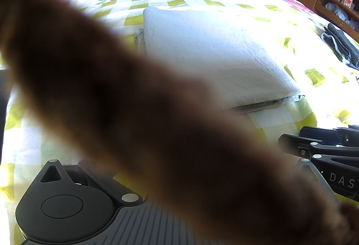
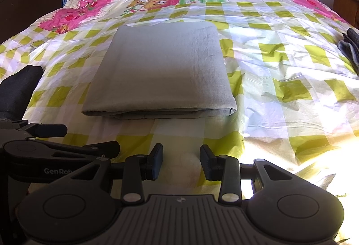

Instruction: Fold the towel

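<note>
The bed [image 2: 280, 61] carries the grey towel [image 2: 161, 74], already a squarish stack, its layered edge turned toward both tools. The right tool [image 2: 181, 160] sits just short of that edge, squarely in line, jaws apart on nothing. The left tool [image 2: 89, 139] lies further left of the towel; a blurred finger hides its jaws, so I cannot tell.

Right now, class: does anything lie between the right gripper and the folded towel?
Nothing visible does. The right gripper stands open and empty; between it and the near edge of the folded grey towel lies only the checked bedsheet. The left gripper sits off to the side.
</note>
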Demonstrator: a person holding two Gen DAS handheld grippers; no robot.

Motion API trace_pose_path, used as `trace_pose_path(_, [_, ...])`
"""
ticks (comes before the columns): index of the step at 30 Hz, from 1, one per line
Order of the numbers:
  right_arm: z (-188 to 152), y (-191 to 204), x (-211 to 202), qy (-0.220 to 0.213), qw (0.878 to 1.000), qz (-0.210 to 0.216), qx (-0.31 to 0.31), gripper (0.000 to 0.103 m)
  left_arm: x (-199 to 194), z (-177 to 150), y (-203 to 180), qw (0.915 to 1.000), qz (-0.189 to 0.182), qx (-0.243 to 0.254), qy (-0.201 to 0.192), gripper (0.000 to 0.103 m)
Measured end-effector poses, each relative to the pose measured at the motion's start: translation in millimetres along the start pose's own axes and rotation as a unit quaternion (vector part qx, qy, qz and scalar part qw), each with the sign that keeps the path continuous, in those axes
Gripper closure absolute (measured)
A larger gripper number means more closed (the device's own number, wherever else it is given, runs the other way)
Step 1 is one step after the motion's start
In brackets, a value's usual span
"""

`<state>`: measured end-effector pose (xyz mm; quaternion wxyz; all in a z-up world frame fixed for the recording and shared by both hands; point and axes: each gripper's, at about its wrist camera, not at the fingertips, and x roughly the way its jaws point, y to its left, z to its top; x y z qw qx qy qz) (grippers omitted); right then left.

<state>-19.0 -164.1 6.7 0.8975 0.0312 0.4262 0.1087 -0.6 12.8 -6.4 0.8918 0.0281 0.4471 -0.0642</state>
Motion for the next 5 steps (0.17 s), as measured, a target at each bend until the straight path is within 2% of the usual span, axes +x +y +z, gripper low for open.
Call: trace_pose_path(5, [1.4,0.8,-1.1,0.004,1.0,-0.005,0.004,0.054,-0.8,0.1,-0.3,1.0,0.0,0.0,-0.005,0.001])
